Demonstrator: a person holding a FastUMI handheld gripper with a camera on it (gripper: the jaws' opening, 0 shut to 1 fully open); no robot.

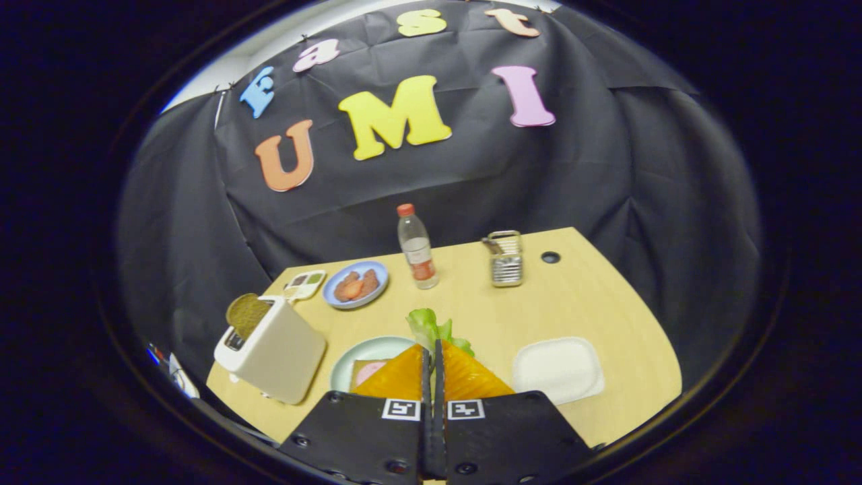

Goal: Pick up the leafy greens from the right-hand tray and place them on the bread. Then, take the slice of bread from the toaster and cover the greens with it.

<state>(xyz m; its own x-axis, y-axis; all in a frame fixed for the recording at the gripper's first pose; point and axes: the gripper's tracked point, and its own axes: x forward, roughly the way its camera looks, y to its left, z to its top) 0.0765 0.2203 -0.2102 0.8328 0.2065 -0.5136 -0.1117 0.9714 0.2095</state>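
A: What are your fingers at?

B: Your gripper (433, 350) has its fingers pressed nearly together, and the leafy greens (427, 325) stick up from between the tips, so you have them pinched and lifted above the wooden table (606, 296).

A: And where is the bread you need?

B: Look just to the left of your fingers: a pale green plate (360, 351) sits there with a slice of bread (368, 371) on it, something pink on top, partly hidden behind your left finger. The greens hang beside that plate's right rim, a little beyond it.

A: The tray?

B: Your white tray (559, 369) lies to the right of the fingers.

A: The toaster?

B: The white toaster (273, 350) stands left of the plate, with a brown slice (246, 313) poking out of its slot. Beyond it you have a small palette dish (305, 283), a blue plate (355, 283) of reddish food, a water bottle (416, 248) and a metal holder (506, 259), all well apart from your fingers.
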